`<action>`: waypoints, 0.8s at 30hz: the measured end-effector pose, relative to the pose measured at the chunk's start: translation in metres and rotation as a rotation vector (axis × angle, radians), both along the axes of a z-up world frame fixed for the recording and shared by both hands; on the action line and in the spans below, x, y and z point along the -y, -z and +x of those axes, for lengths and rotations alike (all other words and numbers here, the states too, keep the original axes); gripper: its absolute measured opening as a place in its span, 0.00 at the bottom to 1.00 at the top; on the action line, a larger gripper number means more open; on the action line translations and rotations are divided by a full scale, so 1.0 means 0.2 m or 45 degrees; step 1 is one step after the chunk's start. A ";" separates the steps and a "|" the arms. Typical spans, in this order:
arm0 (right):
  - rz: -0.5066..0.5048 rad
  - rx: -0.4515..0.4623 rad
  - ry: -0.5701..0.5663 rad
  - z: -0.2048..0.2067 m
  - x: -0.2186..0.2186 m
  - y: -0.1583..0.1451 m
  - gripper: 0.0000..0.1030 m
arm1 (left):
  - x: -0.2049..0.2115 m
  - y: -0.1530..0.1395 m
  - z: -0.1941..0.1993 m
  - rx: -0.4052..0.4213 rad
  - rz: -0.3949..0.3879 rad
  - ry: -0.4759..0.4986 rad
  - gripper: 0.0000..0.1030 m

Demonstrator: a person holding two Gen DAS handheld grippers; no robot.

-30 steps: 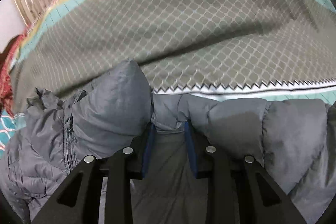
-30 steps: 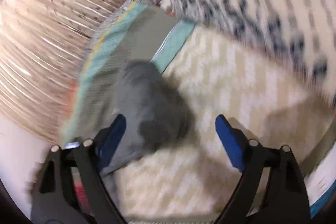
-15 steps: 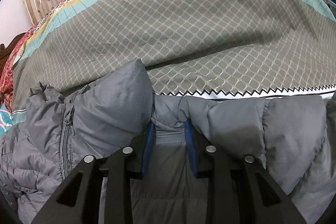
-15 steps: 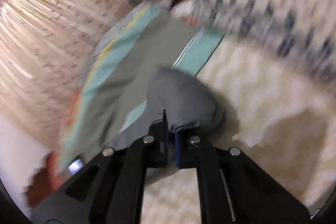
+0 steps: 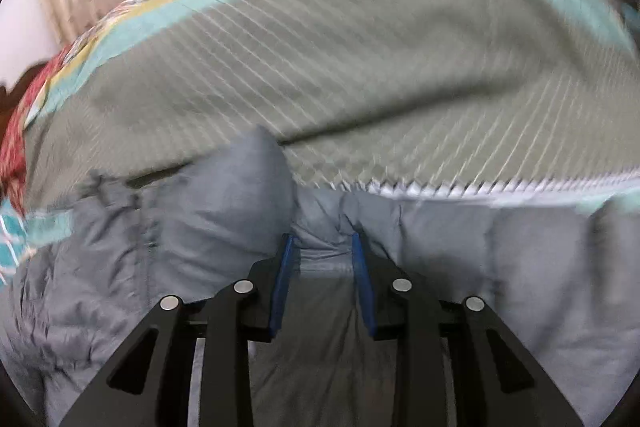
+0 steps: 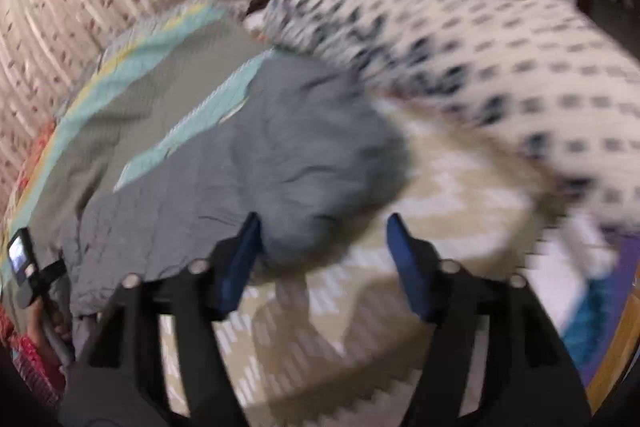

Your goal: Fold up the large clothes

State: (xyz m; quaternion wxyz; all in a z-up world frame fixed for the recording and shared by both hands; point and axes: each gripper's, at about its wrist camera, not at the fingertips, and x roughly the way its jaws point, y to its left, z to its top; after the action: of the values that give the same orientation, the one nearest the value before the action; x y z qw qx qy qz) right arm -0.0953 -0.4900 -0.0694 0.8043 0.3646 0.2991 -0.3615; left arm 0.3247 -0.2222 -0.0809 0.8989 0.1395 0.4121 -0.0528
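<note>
Just then your right gripper [image 6: 320, 247] had its jaws opening, after being pinched fully together half a second earlier on the rounded end of the grey puffer jacket [image 6: 280, 167]. That bulge lay against the left pad [image 6: 244, 247], while the right pad [image 6: 404, 247] stood clear over the cream zigzag blanket [image 6: 400, 307], so nothing was clamped any more; I judge you had just let that end go. Your view had also swung: a second before, the jacket end looked small and far, and now it filled the middle of the right wrist view.

Your left gripper [image 5: 322, 267] had not changed: its blue pads were as far apart as before, set on either side of a pucker of jacket [image 5: 224, 211] fabric near the collar. Whether they pressed it or merely straddled it, I could not tell. The left view had blurred, where half a second earlier it was sharp.

Around both grippers, the jacket lay spread on the bed, over the olive diamond-patterned quilt [image 5: 360, 67] and partly on the cream blanket. Beyond the jacket sat a white throw with dark spots [image 6: 500, 59]. At the left edge of the right view, a hand [image 6: 44, 323] showed under the other gripper's small screen.

With that end released, the fold on this side looked laid down, and you would likely need a fresh hold for the next one.
</note>
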 end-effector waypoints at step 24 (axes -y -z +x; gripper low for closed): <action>0.032 0.124 0.003 0.03 0.25 0.20 0.48 | 0.71 0.18 -0.32 -0.021 0.223 0.316 0.96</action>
State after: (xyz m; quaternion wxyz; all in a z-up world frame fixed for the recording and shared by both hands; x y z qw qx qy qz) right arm -0.0902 -0.5391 -0.1088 0.8130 0.3921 0.2636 -0.3403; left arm 0.2600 -0.3637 -0.1161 0.8665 0.2667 0.4020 -0.1285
